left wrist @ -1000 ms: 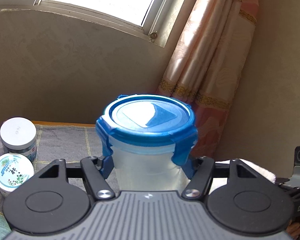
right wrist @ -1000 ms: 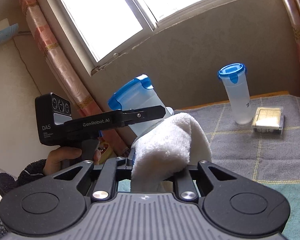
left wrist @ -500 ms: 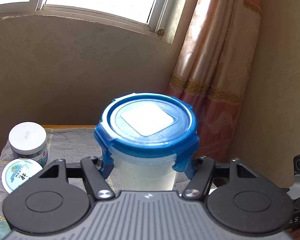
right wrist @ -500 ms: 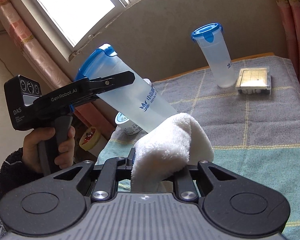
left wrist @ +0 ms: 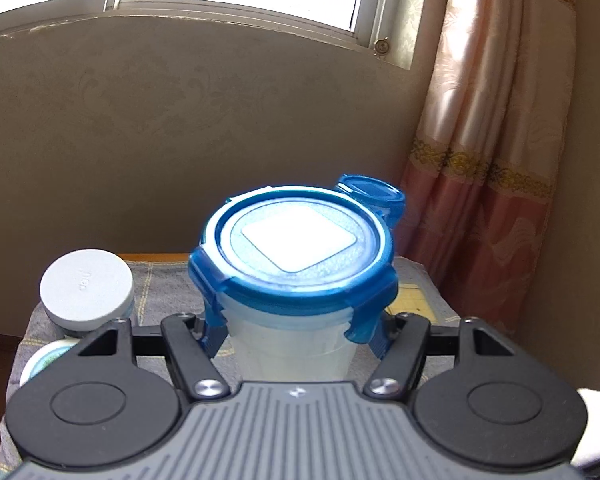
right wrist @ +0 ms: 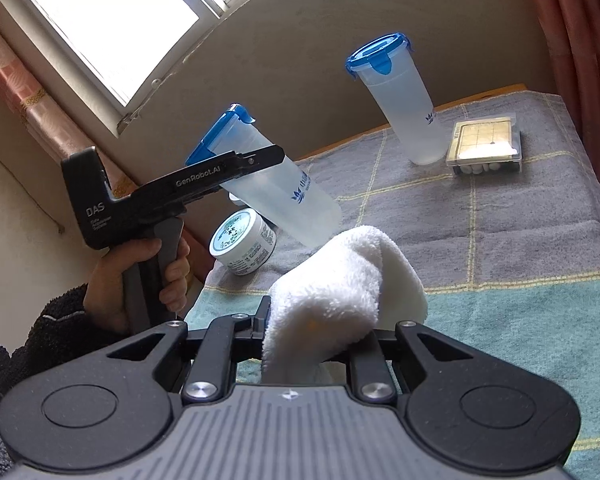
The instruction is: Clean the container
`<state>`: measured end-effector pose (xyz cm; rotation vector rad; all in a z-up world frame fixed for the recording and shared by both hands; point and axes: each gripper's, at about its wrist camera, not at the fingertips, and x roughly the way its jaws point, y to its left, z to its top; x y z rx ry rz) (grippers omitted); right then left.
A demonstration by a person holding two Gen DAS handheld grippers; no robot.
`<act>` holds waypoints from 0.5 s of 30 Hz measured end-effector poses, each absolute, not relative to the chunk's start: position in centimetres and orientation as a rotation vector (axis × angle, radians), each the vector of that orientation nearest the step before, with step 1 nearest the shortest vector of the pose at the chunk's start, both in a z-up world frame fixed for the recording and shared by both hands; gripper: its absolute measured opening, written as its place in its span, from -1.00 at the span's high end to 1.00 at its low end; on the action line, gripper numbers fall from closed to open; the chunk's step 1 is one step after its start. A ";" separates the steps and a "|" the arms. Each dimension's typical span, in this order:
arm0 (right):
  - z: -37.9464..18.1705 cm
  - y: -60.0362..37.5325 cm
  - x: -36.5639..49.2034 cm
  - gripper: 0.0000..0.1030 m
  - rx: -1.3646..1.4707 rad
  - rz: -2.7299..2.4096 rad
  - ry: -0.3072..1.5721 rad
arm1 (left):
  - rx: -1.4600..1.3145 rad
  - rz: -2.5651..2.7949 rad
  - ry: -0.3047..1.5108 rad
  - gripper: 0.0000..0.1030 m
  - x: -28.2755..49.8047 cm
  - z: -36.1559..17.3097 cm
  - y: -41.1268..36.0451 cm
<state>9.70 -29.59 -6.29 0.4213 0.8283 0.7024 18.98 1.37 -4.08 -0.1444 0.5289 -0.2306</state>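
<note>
We see the left gripper (right wrist: 260,160) clamped on a tall, translucent plastic container (right wrist: 284,196) just under its blue clip-on lid (left wrist: 296,248), holding it tilted in the air above the table, base pointing down toward the cloth. Over the last second, the white towel (right wrist: 340,280) has drawn away from the container's side: it was pressed close against the wall, and now sits apart, below the base. We judge a wiping pass on the side wall has just ended, or the towel is being repositioned. The right gripper (right wrist: 320,344) grips that towel, a thick, fluffy terry fold bulging between its fingers. The container is smooth, slightly tapered, frosted, with a blue printed logo. On the grey-and-teal checked tablecloth (right wrist: 500,240) stand a second matching container (right wrist: 404,108), a clear flat box (right wrist: 486,142), and a small round white jar (right wrist: 242,240).
</note>
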 end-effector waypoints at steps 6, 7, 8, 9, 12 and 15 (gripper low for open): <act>-7.1 -30.4 10.8 0.58 0.452 0.693 0.828 | -0.137 -0.133 0.538 -0.29 22.9 -4.4 2.7; -7.2 -30.6 11.0 0.59 0.456 0.691 0.828 | -0.135 -0.117 0.539 -0.29 23.6 -4.5 2.9; -7.4 -30.7 11.2 0.58 0.461 0.689 0.829 | -0.134 -0.101 0.540 -0.29 24.3 -4.6 3.1; -7.4 -30.8 11.3 0.58 0.463 0.688 0.830 | -0.133 -0.084 0.542 -0.29 24.9 -4.6 3.3; -7.7 -31.0 11.7 0.58 0.469 0.687 0.833 | -0.132 -0.041 0.546 -0.29 26.6 -4.9 3.9; -8.0 -31.1 12.0 0.58 0.475 0.685 0.837 | -0.126 -0.017 0.553 -0.29 27.4 -5.5 4.1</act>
